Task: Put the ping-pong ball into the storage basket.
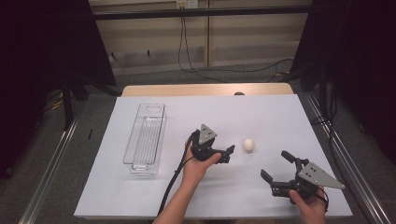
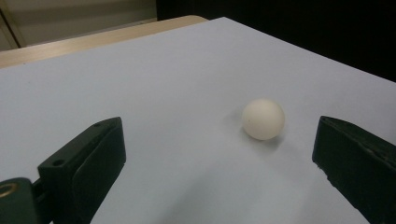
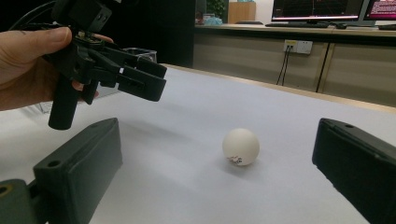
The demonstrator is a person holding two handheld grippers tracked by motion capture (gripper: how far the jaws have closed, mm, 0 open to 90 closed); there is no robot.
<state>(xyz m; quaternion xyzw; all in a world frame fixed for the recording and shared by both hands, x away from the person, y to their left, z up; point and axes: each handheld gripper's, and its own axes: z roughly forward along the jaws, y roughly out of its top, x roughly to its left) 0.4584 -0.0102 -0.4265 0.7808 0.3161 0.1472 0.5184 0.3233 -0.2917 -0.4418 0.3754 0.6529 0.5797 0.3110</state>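
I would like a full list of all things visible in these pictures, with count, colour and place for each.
ball: one, white, lying free on the sheet right of centre, between the two grippers, touching neither.
tray: one, clear plastic, long and narrow, on the left part of the sheet, nothing seen inside.
sheet: one, pale grey-white, covering most of the table.
table: one, light wood, its far edge showing beyond the sheet.
cables: several, black, on the floor and wall behind the table.
left gripper: one, black, jaws open, above the sheet just left of the ball, held in the left hand.
right gripper: one, black, jaws open, near the front right, held in the right hand.
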